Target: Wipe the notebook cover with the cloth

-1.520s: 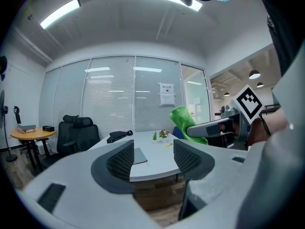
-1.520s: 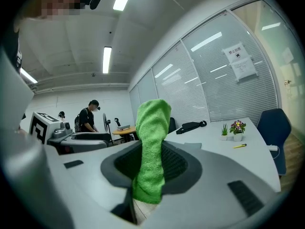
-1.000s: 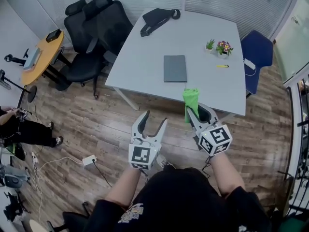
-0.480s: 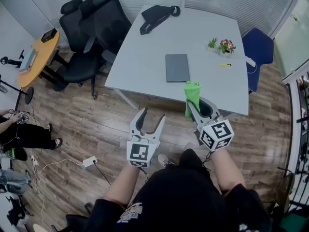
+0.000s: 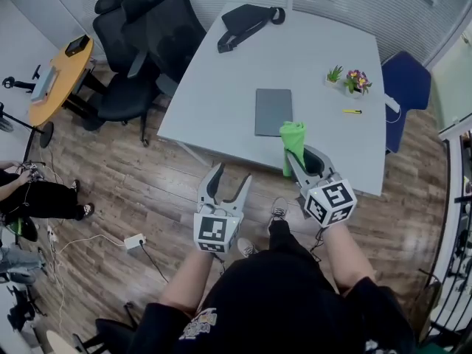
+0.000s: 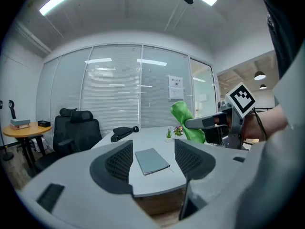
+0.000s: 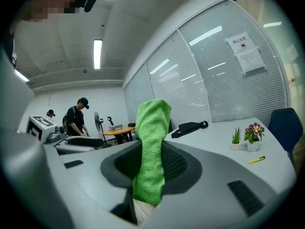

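Observation:
A grey notebook [image 5: 273,111] lies flat near the front edge of the white table [image 5: 214,87]; the left gripper view shows the notebook [image 6: 151,160] between the jaws, well ahead. The green cloth [image 5: 293,143] hangs folded from my right gripper [image 5: 298,161], which is shut on it at the table's near edge, just right of the notebook. In the right gripper view the cloth [image 7: 151,151] fills the gap between the jaws. My left gripper [image 5: 226,185] stands open over the wooden floor, short of the table, with nothing in it.
A black bag [image 5: 247,22] lies at the table's far end. Two small potted plants [image 5: 346,77] and a yellow pen [image 5: 352,111] sit at its right. Black office chairs [image 5: 144,46] stand left of the table, a blue chair [image 5: 409,87] at the right. A person [image 7: 77,116] stands by a round table.
Both grippers have come slightly nearer the table; the cloth now overlaps its near edge. The right gripper still holds the cloth and the left one stays open.

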`<action>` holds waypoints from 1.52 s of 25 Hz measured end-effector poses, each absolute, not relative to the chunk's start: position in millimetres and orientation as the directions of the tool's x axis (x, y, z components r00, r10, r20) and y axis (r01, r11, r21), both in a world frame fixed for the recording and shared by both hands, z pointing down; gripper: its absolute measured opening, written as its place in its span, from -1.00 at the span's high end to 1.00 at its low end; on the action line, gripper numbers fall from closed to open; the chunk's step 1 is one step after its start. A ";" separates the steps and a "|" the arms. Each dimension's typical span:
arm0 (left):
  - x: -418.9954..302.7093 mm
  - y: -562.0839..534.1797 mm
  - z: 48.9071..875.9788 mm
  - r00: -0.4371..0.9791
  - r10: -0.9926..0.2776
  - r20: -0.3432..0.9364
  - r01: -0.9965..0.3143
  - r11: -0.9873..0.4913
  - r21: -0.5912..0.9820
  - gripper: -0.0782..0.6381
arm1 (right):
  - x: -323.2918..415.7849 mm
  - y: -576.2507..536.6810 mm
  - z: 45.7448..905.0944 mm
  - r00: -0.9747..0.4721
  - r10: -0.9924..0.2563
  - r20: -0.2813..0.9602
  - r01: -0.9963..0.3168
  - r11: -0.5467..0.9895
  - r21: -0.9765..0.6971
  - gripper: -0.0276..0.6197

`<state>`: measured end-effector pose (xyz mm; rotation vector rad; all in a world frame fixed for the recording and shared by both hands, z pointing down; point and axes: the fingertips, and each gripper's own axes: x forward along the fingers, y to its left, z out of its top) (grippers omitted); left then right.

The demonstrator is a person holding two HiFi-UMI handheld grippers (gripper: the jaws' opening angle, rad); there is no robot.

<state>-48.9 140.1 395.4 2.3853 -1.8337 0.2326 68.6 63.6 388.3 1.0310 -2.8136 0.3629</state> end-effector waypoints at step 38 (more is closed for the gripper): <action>-45.8 -62.2 520.1 0.246 -0.849 0.468 -0.966 -0.255 0.046 0.05 | 49.6 -115.1 460.0 -0.803 -0.493 0.335 -0.582 0.770 -0.262 0.57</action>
